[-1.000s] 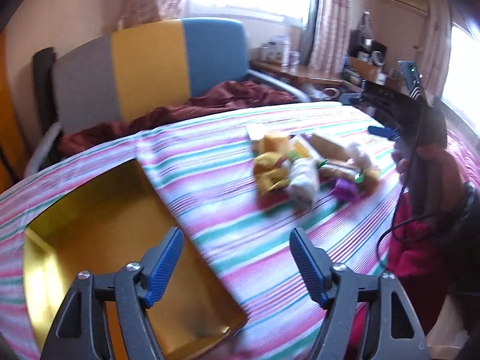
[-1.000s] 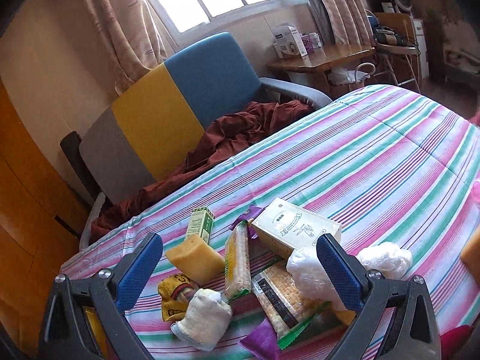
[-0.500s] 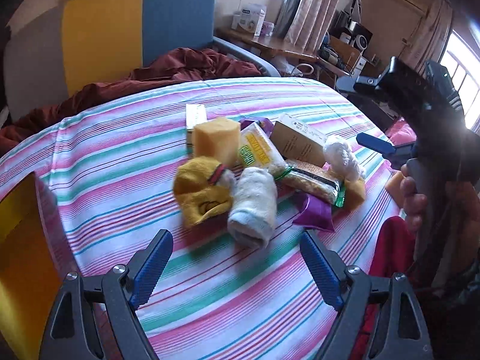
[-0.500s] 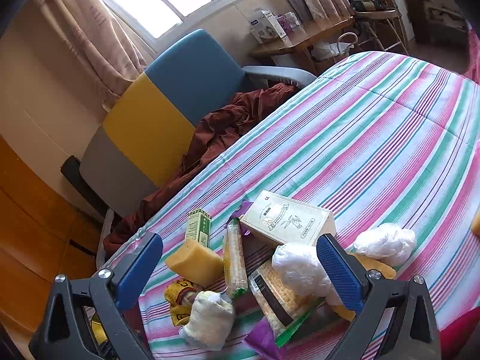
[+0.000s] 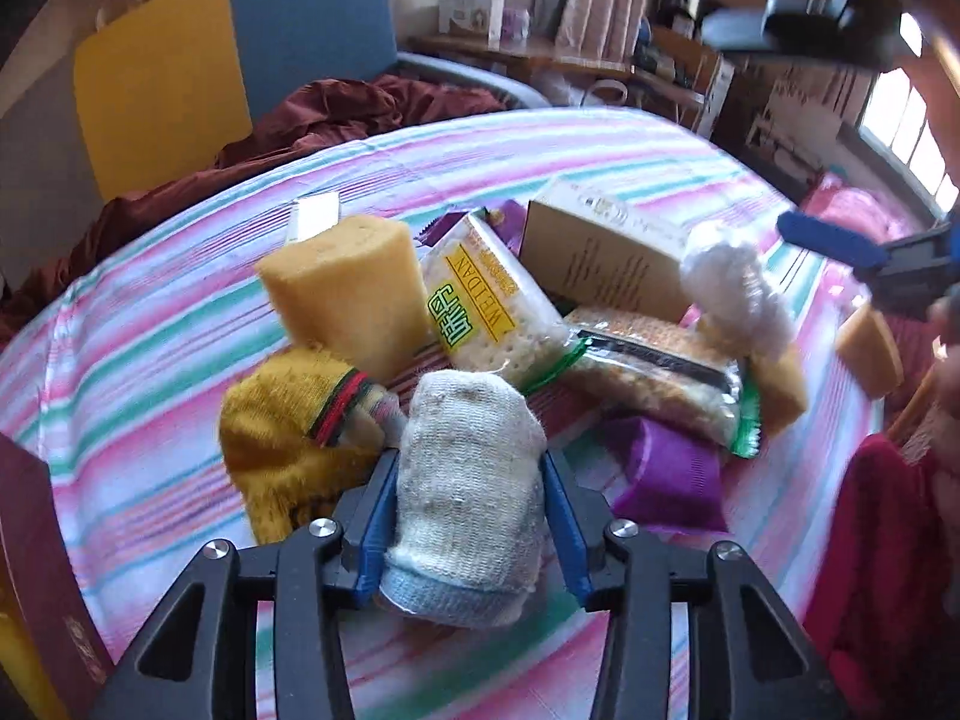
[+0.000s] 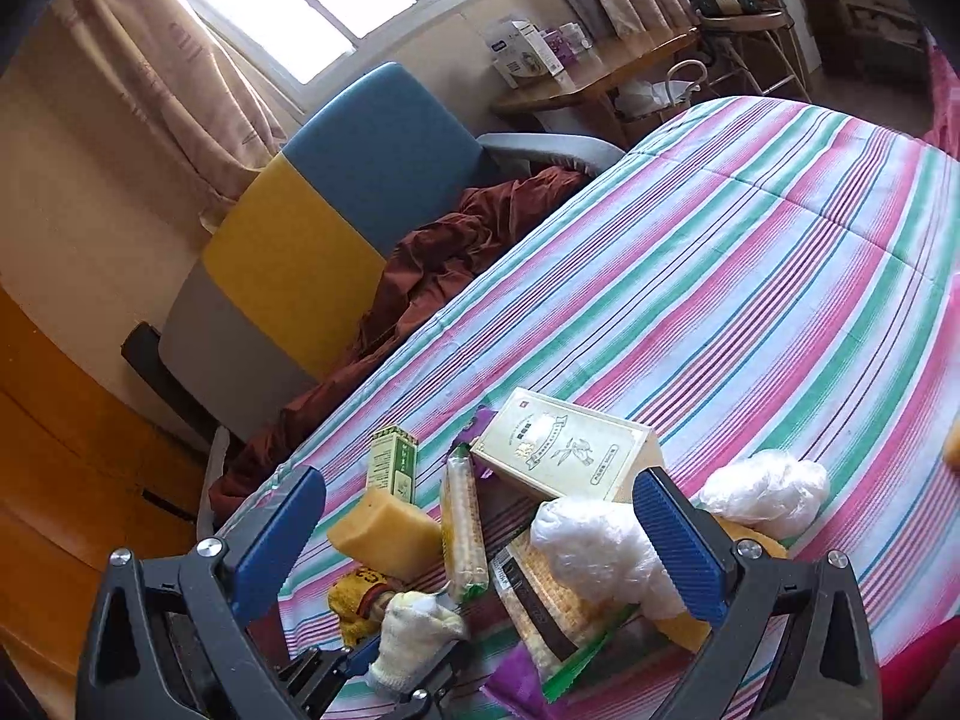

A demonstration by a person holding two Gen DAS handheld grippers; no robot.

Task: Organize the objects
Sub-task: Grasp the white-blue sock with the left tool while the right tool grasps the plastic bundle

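Observation:
A white rolled sock (image 5: pixel 462 516) lies at the near edge of a pile on the striped tablecloth (image 5: pixel 150 324). My left gripper (image 5: pixel 469 459) is closing on it, its blue pads pressing both sides of the roll; the right wrist view shows the same sock (image 6: pixel 414 630) held low. Around it lie a yellow sock (image 5: pixel 282 420), a yellow sponge (image 5: pixel 348 294), a cracker pack (image 5: pixel 486 306), a beige box (image 5: pixel 600 246), a snack bag (image 5: pixel 654 372) and a purple packet (image 5: pixel 666 468). My right gripper (image 6: pixel 478 477) hangs open above the pile, holding nothing.
A dark red box wall (image 5: pixel 30 540) stands at the left edge. A white plastic wad (image 5: pixel 738 282) and a green carton (image 6: pixel 393 462) belong to the pile. Beyond the table are a blue and yellow armchair (image 6: pixel 336 198) with a maroon blanket (image 6: pixel 456 252) and a wooden desk (image 6: pixel 600 72).
My left gripper swung from the yellow-lined box to the pile, dropped to the white sock and closed its wide jaws onto it. The right gripper stayed open, hardly moving.

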